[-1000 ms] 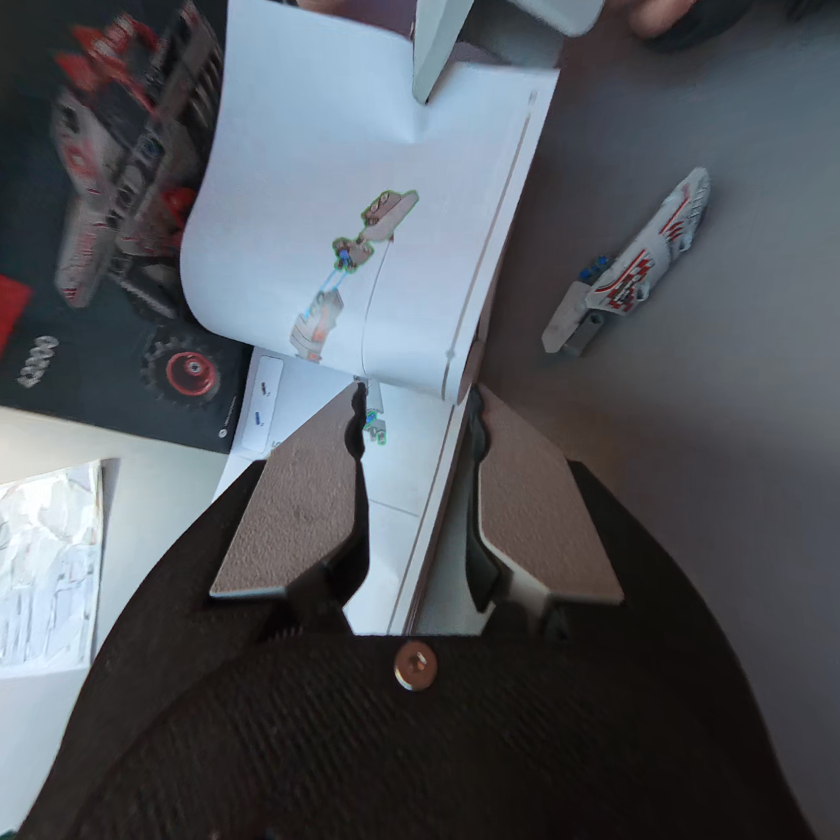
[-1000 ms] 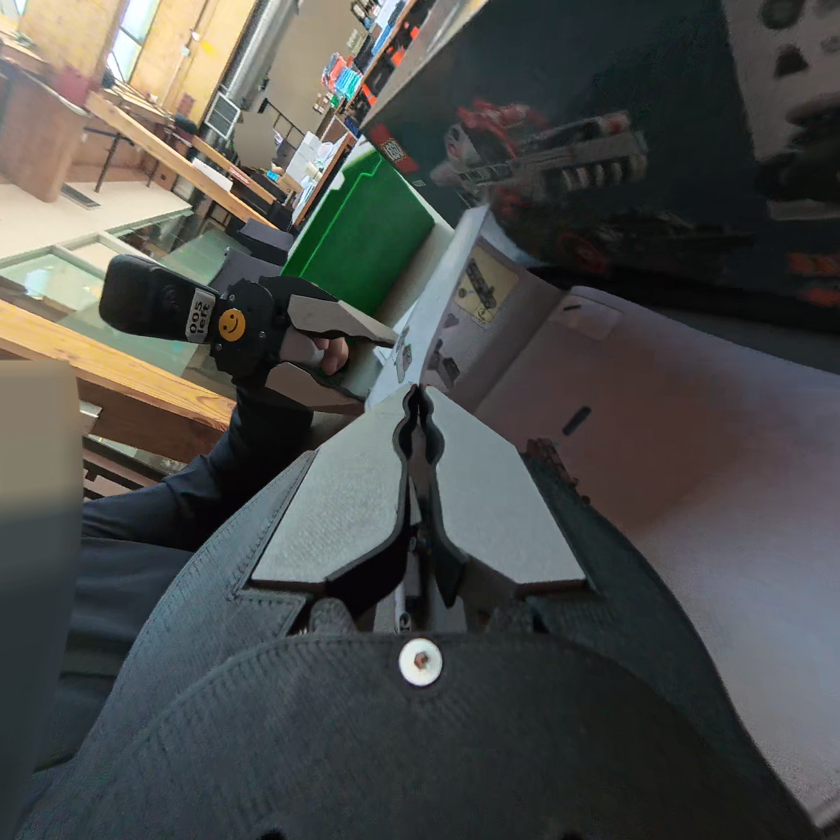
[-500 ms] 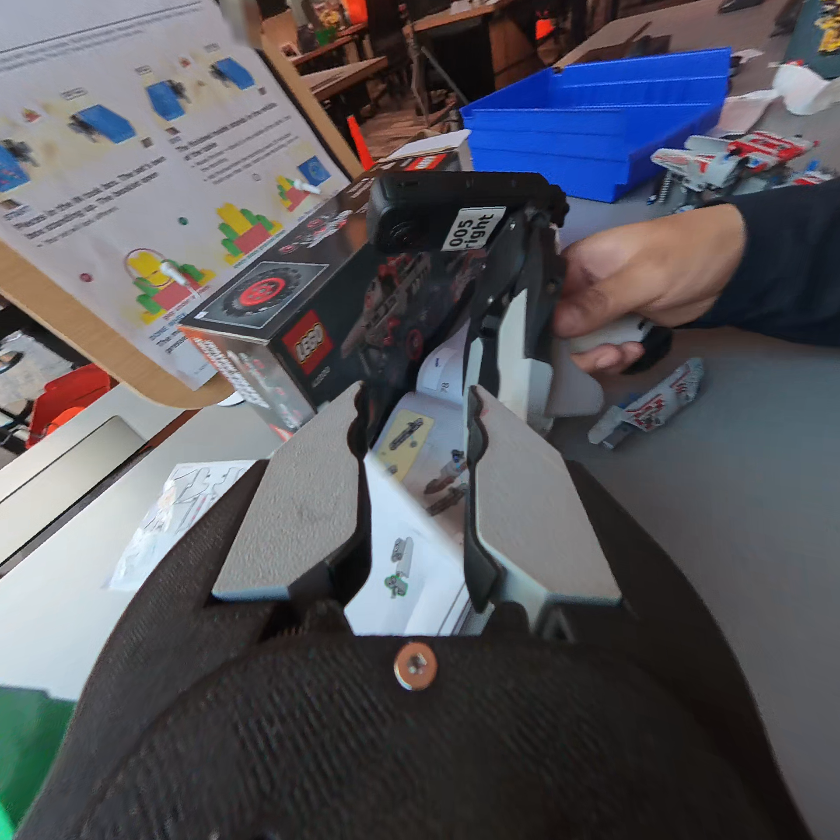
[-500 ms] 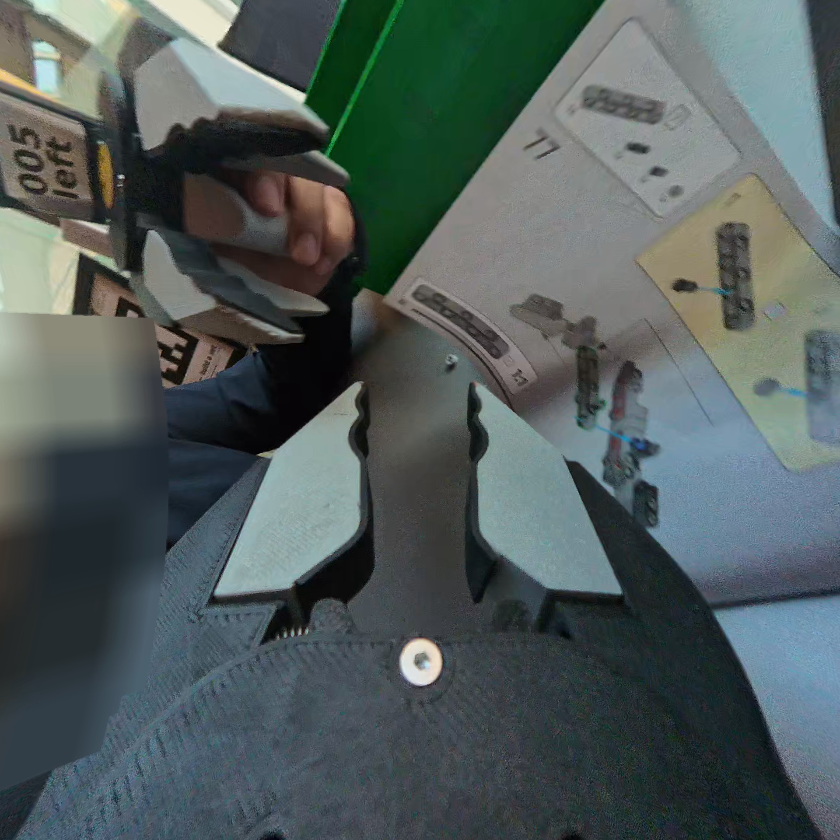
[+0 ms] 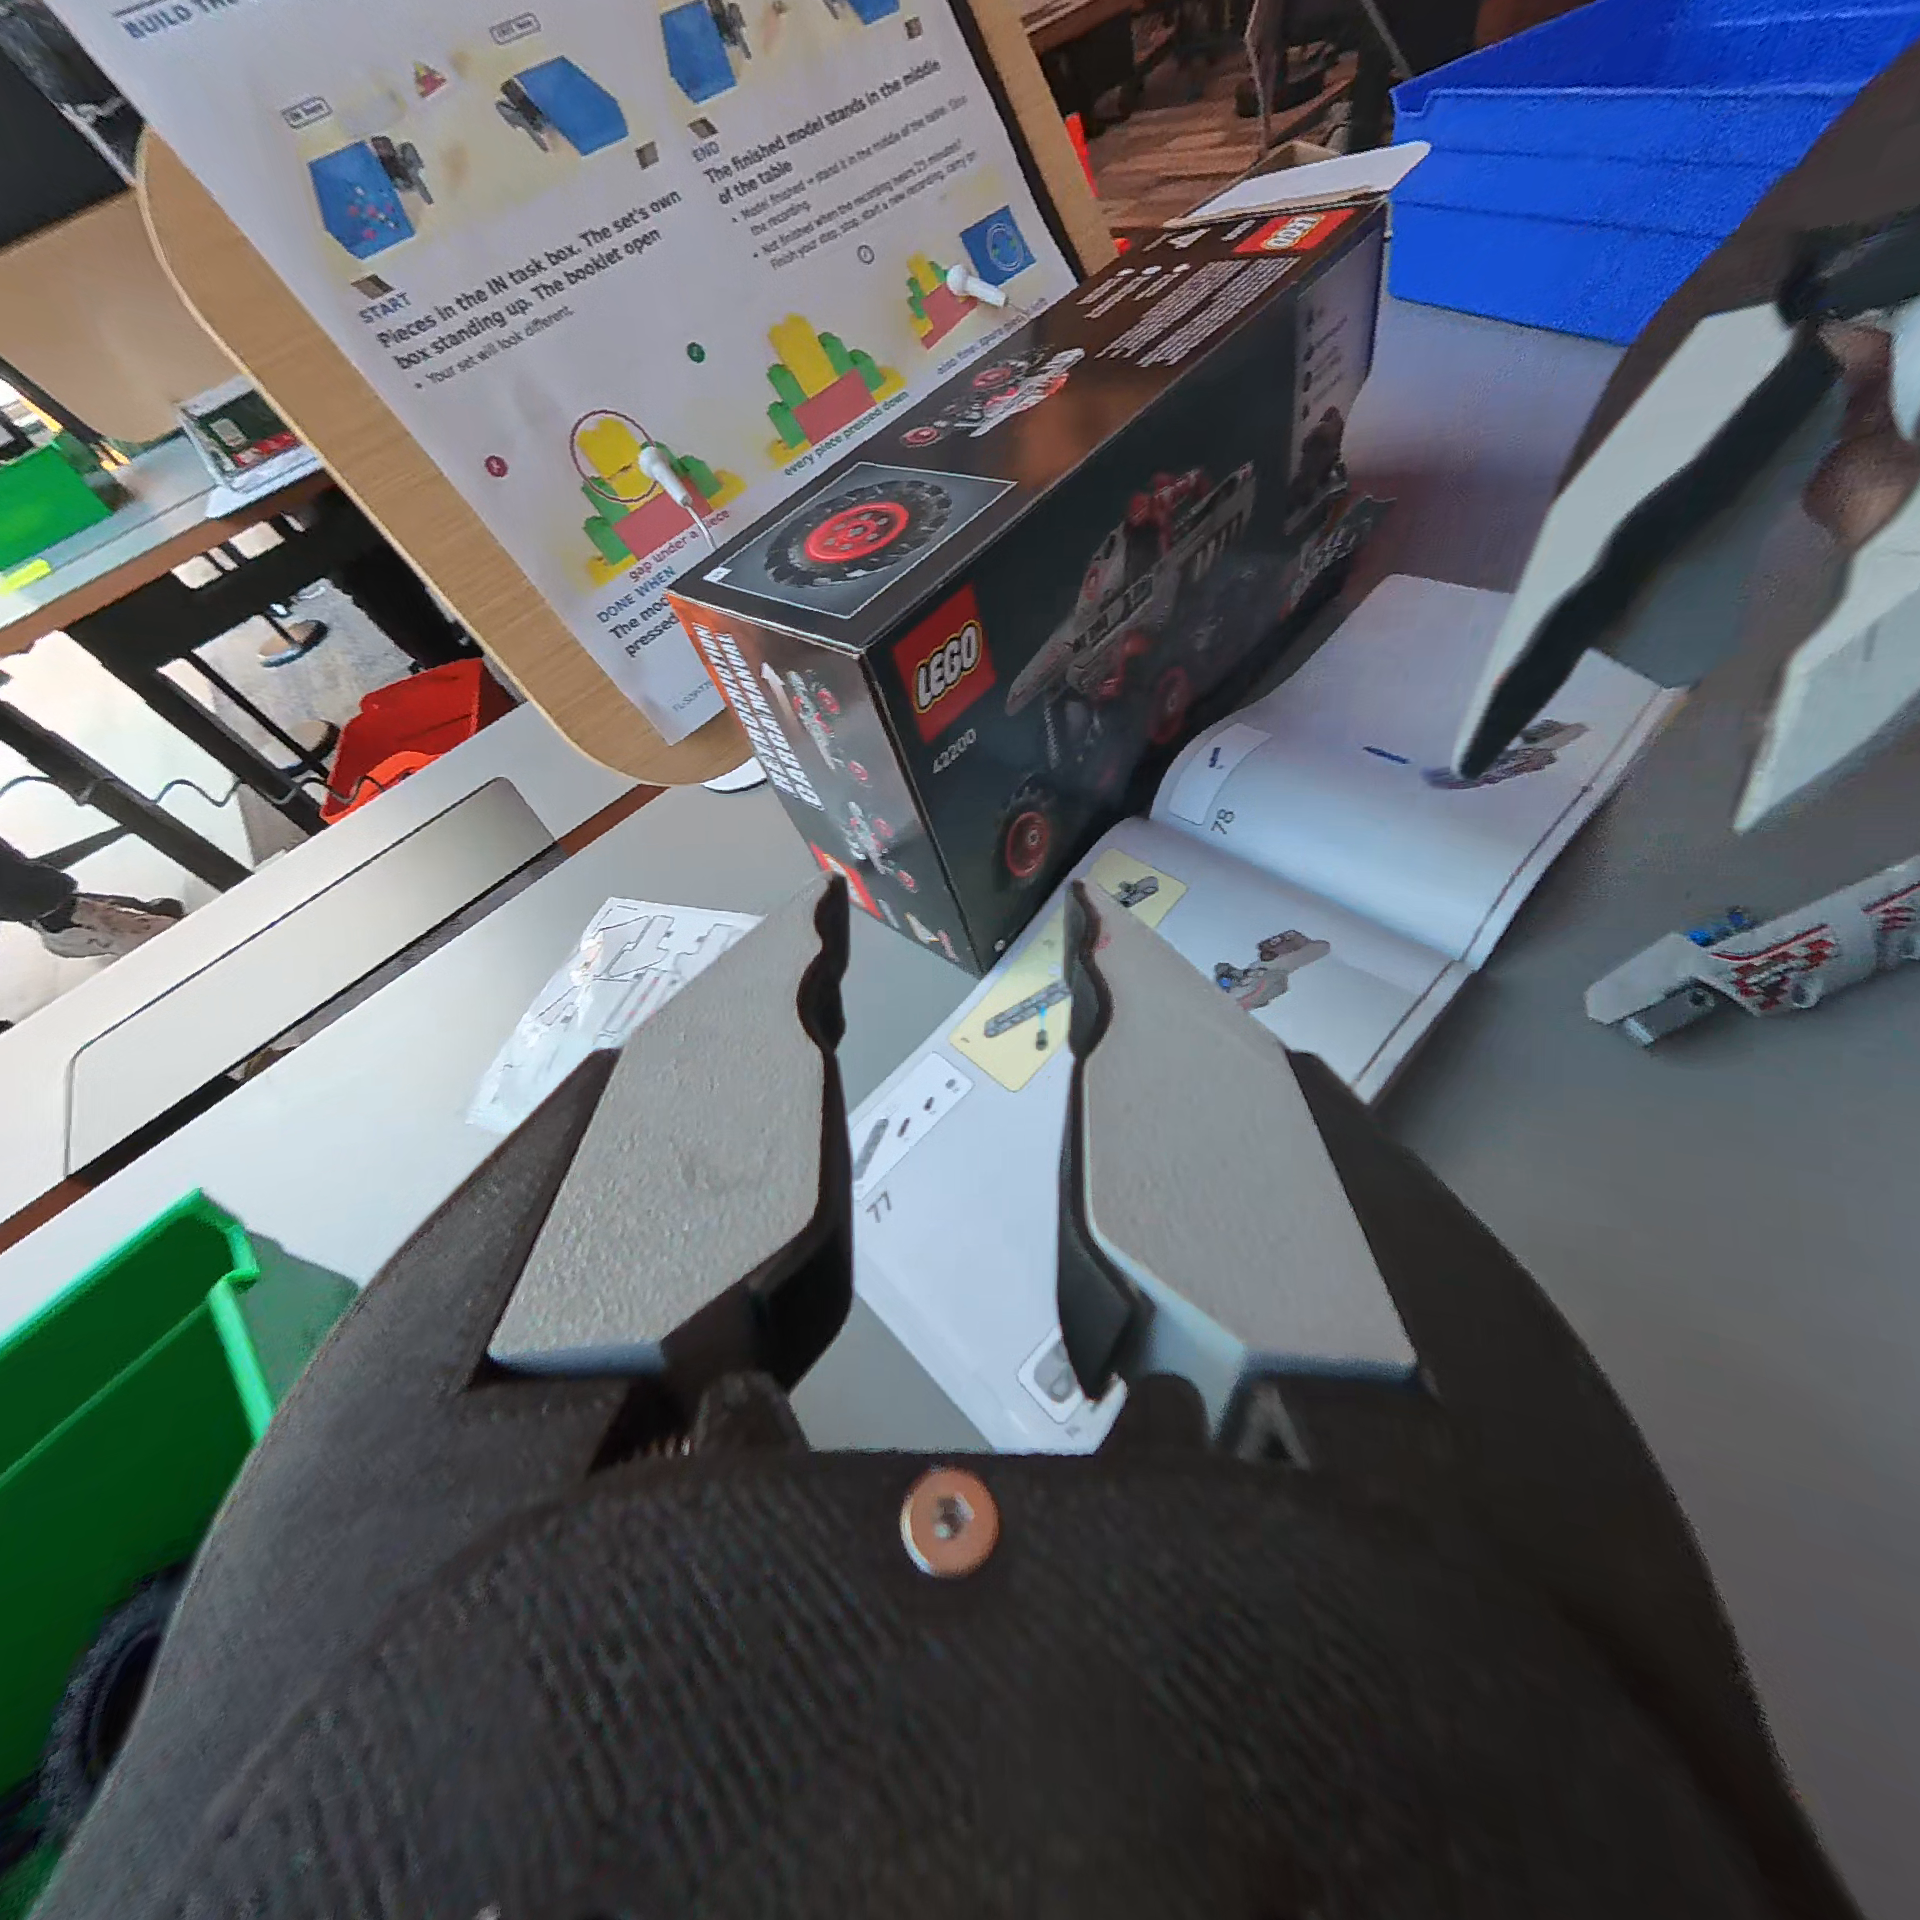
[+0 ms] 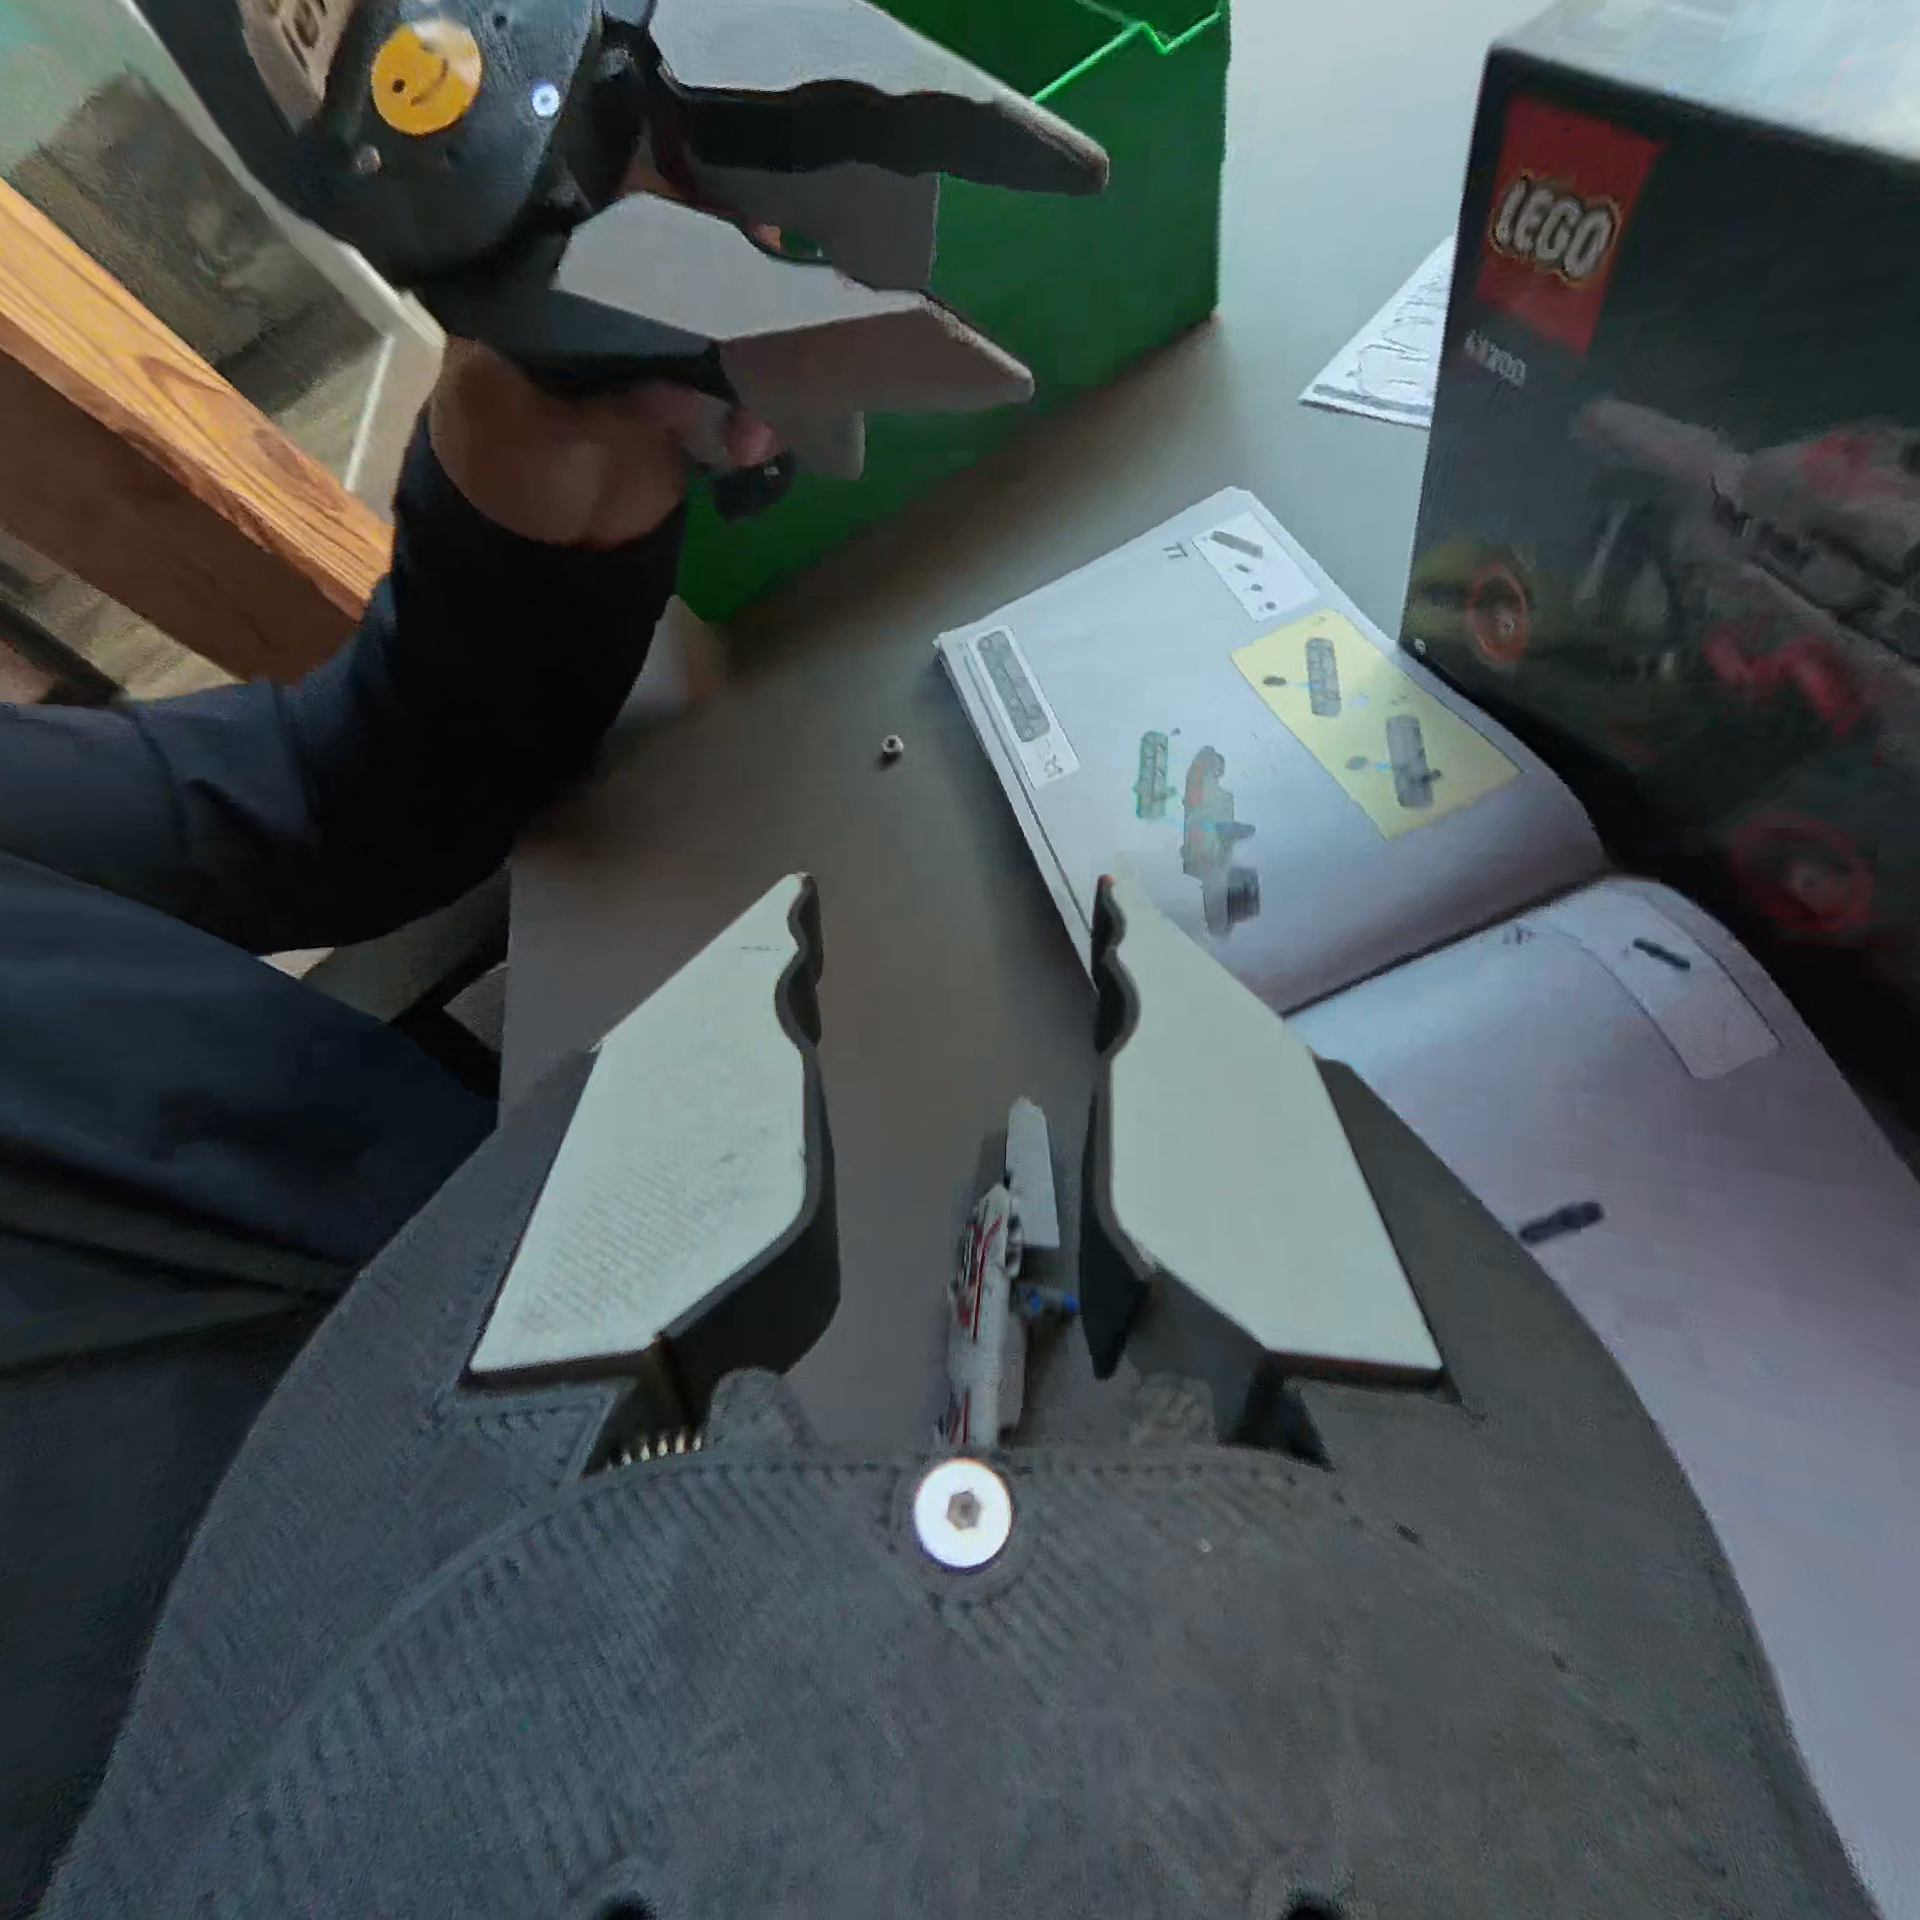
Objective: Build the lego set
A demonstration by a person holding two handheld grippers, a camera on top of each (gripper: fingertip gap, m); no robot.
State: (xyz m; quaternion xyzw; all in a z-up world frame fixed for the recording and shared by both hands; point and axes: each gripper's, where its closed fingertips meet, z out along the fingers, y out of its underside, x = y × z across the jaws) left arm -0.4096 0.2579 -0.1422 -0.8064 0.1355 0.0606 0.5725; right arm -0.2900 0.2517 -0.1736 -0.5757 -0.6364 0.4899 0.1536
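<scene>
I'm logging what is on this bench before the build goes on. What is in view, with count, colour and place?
Set box: one, black with red, standing behind the booklet.
Instruction booklet: one, white, lying open on the grey table, in front of the box.
Part-built piece: one, grey-white with red markings, on the table to the right of the booklet.
Small loose part: one, grey, on the table left of the booklet.
Green bin: one, at the table's left end.
Blue bin: one, behind the box.
Sheet: one, white, left of the box.
Poster board: one, white on wood, behind the box.
Left gripper: open, empty.
Right gripper: open, above the piece.
</scene>
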